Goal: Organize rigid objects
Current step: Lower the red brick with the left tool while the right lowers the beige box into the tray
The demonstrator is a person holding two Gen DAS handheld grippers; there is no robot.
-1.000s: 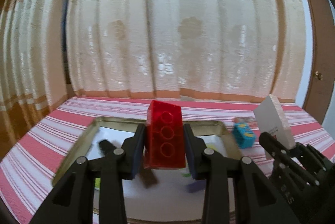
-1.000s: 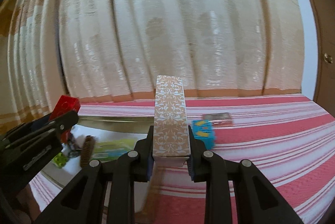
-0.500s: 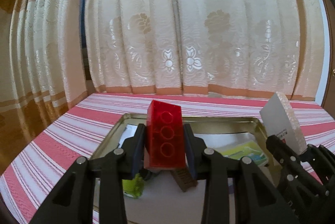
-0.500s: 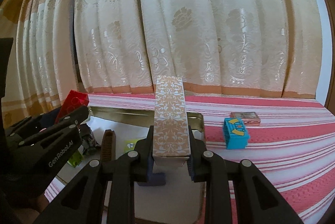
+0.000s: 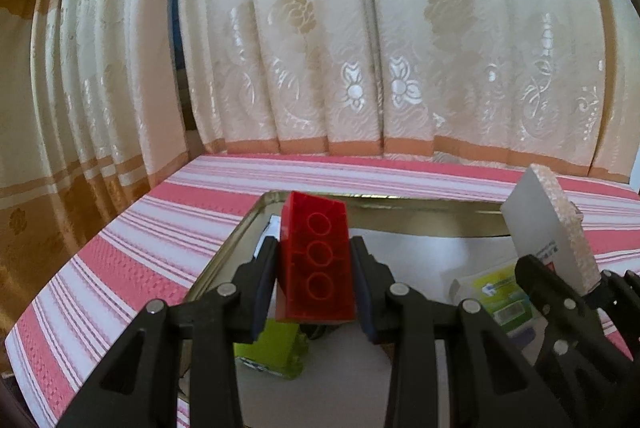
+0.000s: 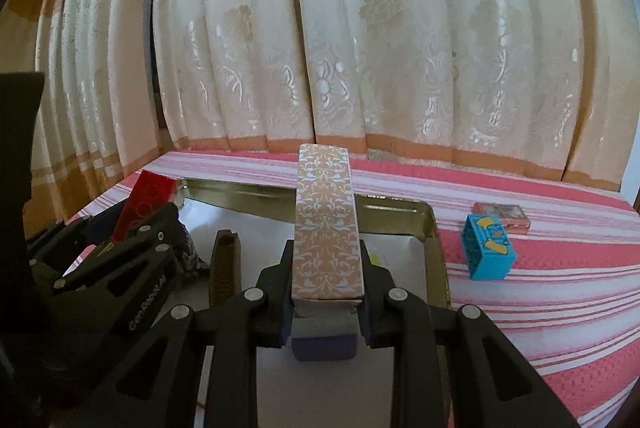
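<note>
From the left wrist camera, the left gripper [image 5: 314, 282] pinches a red building brick [image 5: 316, 260] between its jaws, holding it on end above the left part of a shallow metal tray [image 5: 240, 228]. The tray rests on a red and white striped cloth [image 5: 132, 248], with a cream curtain [image 5: 360, 48] at the far side. A lime green toy [image 5: 276, 350] lies in the tray just under the brick. At right, the right gripper [image 5: 560, 292] holds a patterned box [image 5: 548, 228].

From the right wrist camera, the right gripper [image 6: 324, 284] clamps the patterned box [image 6: 326, 224] upright over the tray [image 6: 434, 244]. A brown comb-like piece [image 6: 226, 264] lies in the tray to the left. On the cloth to the right sit a blue box [image 6: 488, 248] and, just beyond it, a small pink box [image 6: 502, 214]. The left gripper [image 6: 120, 256] with the brick [image 6: 144, 200] shows at left.
</note>
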